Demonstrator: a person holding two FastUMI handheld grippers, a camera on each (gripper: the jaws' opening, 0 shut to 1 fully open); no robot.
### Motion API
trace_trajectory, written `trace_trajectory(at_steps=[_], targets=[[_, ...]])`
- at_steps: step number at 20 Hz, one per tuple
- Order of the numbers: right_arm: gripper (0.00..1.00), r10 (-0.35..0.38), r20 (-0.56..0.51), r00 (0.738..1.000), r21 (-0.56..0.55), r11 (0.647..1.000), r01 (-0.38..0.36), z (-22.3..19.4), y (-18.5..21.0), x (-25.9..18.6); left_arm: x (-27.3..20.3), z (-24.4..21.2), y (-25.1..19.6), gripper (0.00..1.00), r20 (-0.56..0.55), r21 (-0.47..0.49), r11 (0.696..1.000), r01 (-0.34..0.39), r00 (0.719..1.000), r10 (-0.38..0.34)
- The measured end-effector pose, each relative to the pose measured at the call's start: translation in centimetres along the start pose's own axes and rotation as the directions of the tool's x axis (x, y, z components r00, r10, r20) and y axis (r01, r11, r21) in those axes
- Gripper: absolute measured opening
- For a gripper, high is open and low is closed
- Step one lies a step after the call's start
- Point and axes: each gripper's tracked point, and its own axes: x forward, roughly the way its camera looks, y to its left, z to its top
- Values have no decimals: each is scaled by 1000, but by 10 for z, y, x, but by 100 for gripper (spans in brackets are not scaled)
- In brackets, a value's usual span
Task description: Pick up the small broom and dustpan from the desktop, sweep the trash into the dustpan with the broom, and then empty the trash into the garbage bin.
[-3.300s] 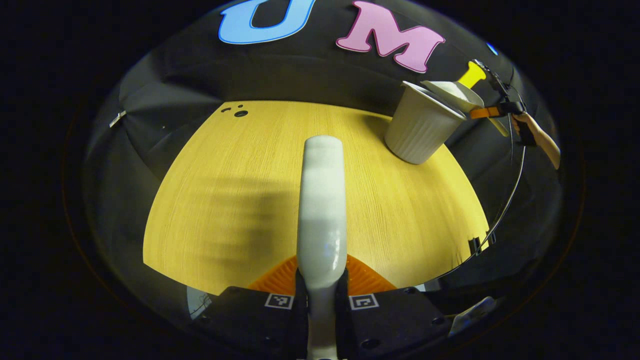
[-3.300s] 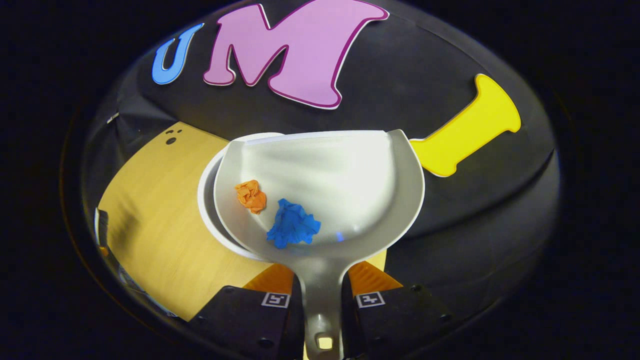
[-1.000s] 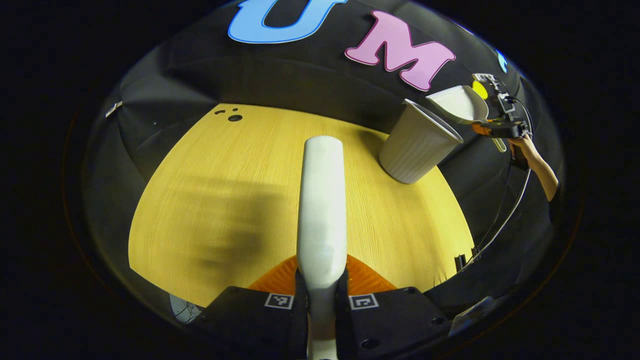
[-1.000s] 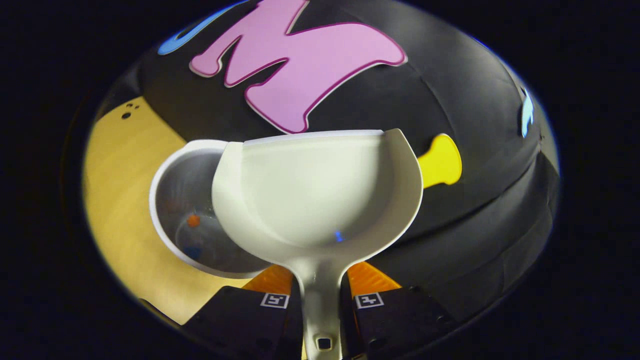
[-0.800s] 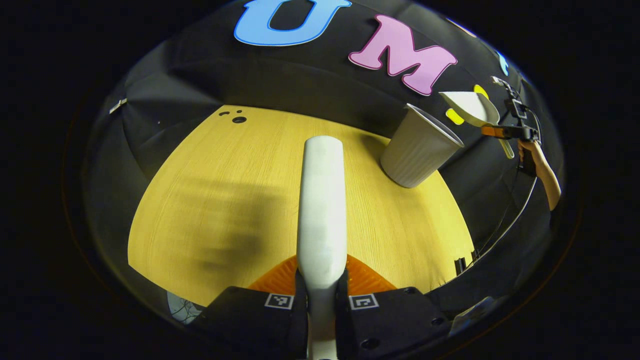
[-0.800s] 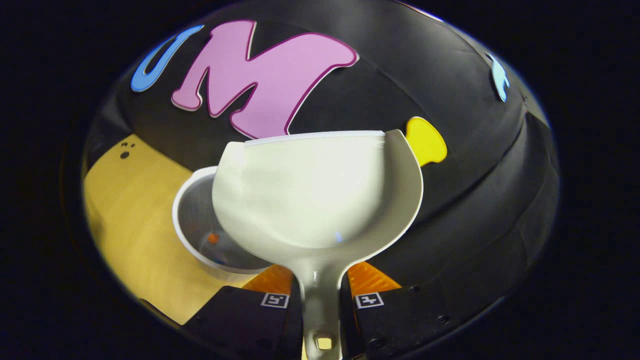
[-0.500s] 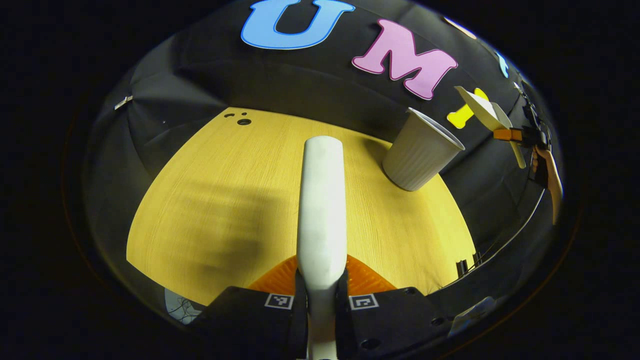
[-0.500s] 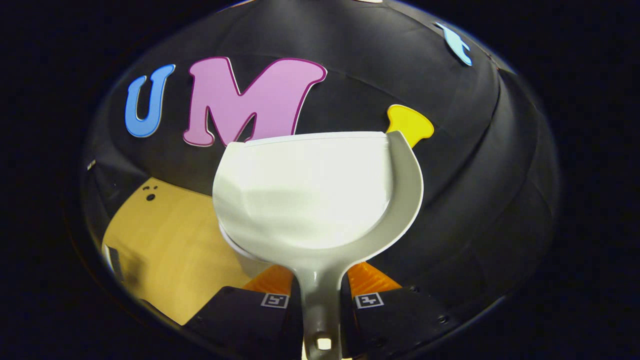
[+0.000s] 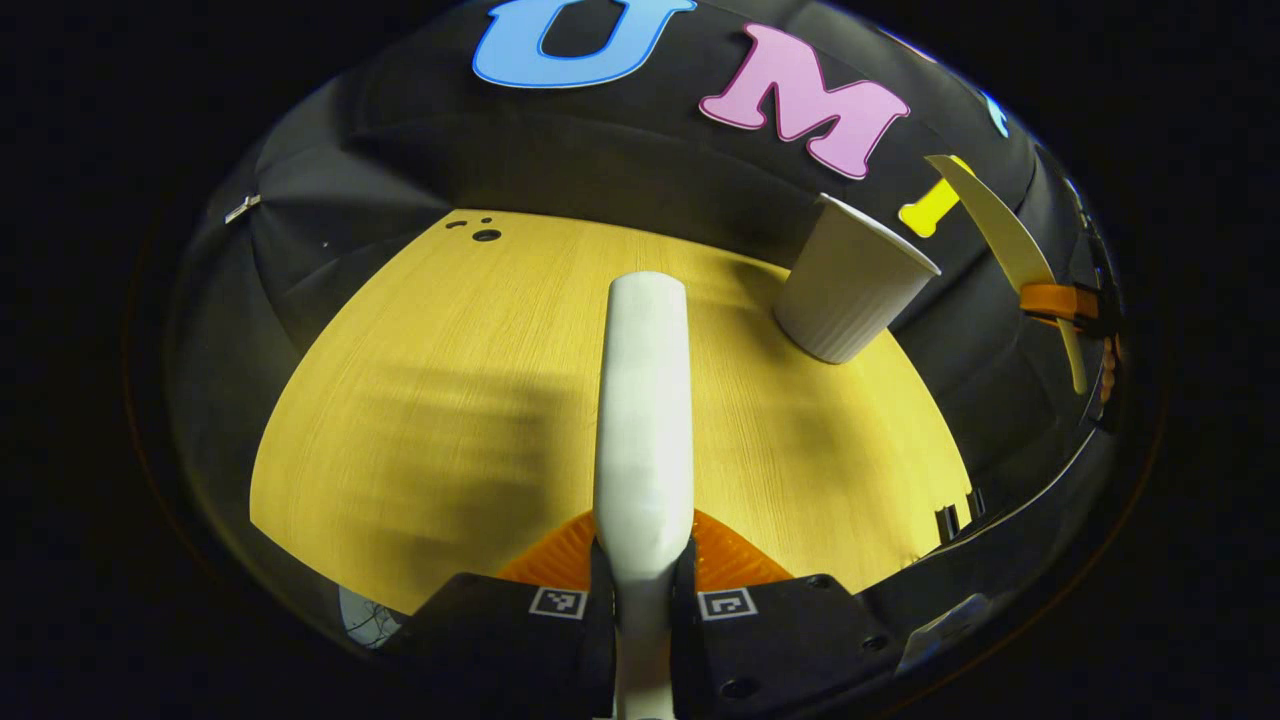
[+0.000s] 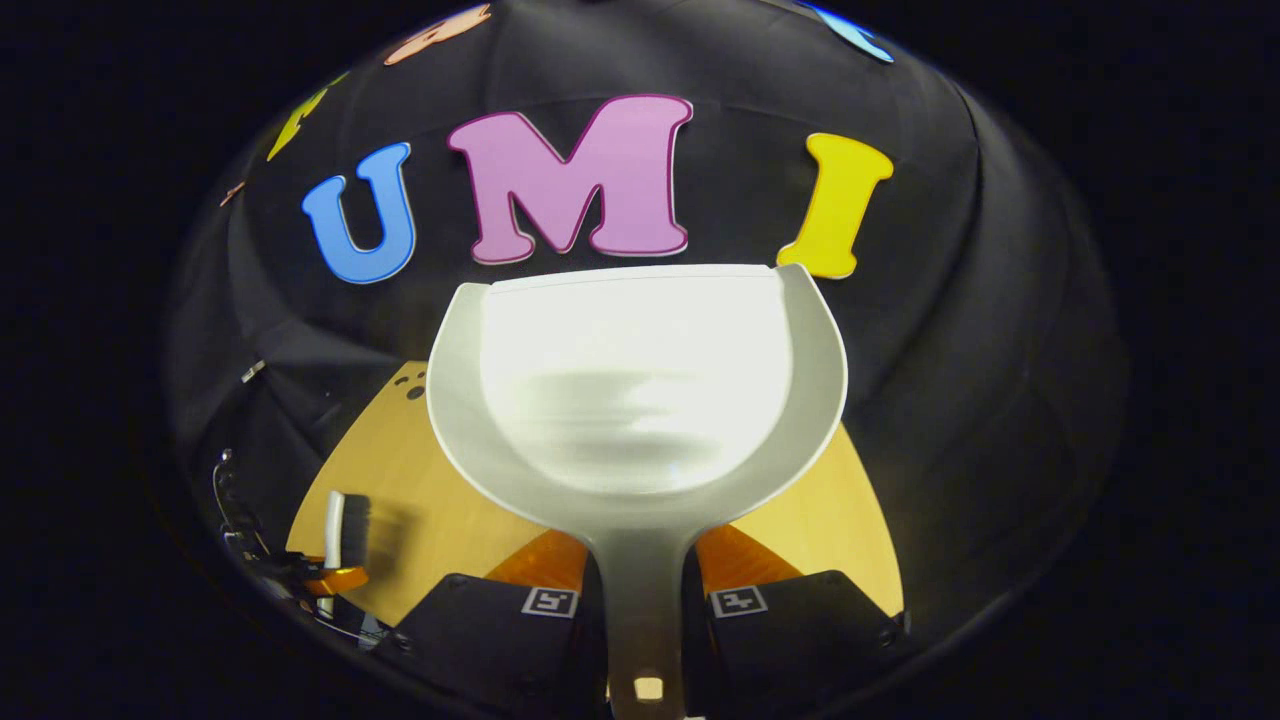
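While level over the desk, left fingers clamp broom; right fingers clamp dustpan

A staged recording booth rather than a lived-in room: black cloth hangs as the wall right behind the far edge of a pale wood-grain tabletop, dark all round; a ribbed white bin stands by the tabletop's far right corner, with cable holes near the far left corner

In the right gripper view the dustpan hides the counter behind it; the broom at 8 o'clock is too small for detail
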Motion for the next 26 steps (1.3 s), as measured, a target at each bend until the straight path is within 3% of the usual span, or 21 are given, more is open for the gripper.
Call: trace_trajectory(at_steps=[1,3,8,9,10,11,17,26], targets=[[33,14,-23,1000,1,1000,-14,-7,4,-2,3,-3,0,26,-6,6,1000,-2,1000,2],[36,45,-83,996,11,999,-44,-24,11,-6,10,-7,2,26,-20,22,1000,-13,1000,14],[29,63,-180,982,36,998,-58,-57,21,-13,34,-23,4,26,-83,79,996,-37,996,43],[33,62,-205,977,34,998,-56,-63,21,-13,40,-25,5,27,-98,97,994,-45,994,54],[29,62,-229,971,36,998,-55,-69,21,-14,47,-26,5,28,-105,106,993,-48,993,59],[33,63,-256,965,41,998,-54,-75,22,-15,53,-26,4,28,-113,112,992,-55,991,68],[33,59,-387,920,52,998,-42,-103,24,-20,89,-19,16,29,-133,179,975,-132,979,157],[33,36,-484,874,39,999,-20,-117,23,-9,115,-23,34,27,-204,165,967,-195,952,227]])
